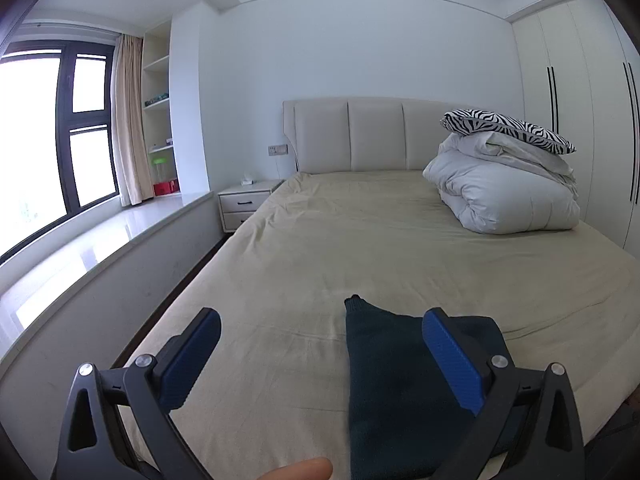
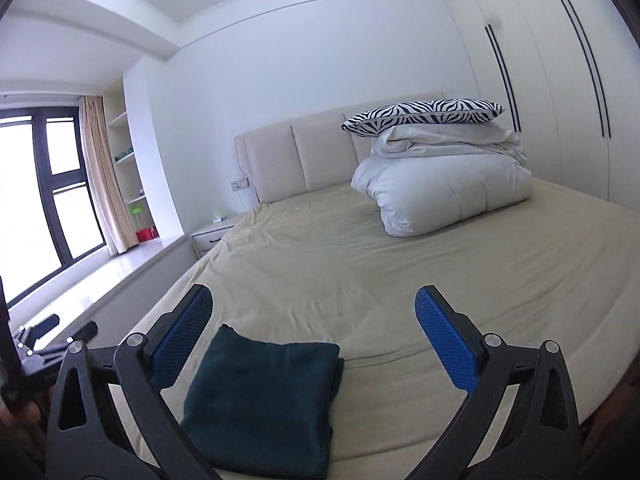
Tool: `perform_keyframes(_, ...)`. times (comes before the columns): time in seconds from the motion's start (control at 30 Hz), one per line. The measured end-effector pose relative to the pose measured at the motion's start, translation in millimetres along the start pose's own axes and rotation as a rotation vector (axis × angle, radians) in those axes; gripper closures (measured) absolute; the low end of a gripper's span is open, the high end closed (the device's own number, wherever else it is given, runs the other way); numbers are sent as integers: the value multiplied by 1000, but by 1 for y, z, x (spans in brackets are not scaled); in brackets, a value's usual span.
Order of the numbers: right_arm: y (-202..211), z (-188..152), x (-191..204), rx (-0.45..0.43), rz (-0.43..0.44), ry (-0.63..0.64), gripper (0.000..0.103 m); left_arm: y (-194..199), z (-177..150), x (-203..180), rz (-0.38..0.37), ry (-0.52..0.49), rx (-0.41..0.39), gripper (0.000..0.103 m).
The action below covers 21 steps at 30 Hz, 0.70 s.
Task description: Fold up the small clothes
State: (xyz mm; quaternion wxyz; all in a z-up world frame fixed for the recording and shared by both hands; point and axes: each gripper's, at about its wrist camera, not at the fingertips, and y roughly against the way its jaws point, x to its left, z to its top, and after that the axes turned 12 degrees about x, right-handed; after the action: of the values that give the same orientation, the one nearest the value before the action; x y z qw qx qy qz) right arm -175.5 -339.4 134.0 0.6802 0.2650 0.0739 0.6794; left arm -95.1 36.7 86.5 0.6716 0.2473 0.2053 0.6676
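A dark green garment [image 1: 400, 392] lies folded into a compact rectangle on the beige bed sheet [image 1: 320, 248] near the bed's front edge. It also shows in the right wrist view [image 2: 264, 396]. My left gripper [image 1: 320, 324] is open and empty, held above the bed, with its right finger [image 1: 452, 360] over the garment. My right gripper [image 2: 312, 304] is open and empty, held above the garment, which lies low between its fingers and toward the left one. Nothing is gripped.
A folded white duvet [image 1: 508, 192] with a zebra-print pillow [image 1: 508, 128] on top sits at the bed's far right. The padded headboard [image 1: 360, 136] is behind. A nightstand [image 1: 244, 200] and window ledge [image 1: 80, 256] lie left; wardrobe doors [image 2: 560, 80] stand right.
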Motion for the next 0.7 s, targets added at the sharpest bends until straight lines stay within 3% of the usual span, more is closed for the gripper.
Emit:
perform_keyframes(0.17,12,5,4,3,-18,3,0,-29,-13,-3,-41,42,148,0)
perform_keyframes(0.47,-28,-23,7,134,-78,-16,0,-75,-57,-12,-51,28,349,0)
perform_keyframes(0.53,-43,-30,7,183,-89,-17,0,-82,-61,-11,-52,29,373,0)
perform_keyframes(0.7,-89,-56,7,408,-114,2,0,-91,-71,-11,-43,26,403,0)
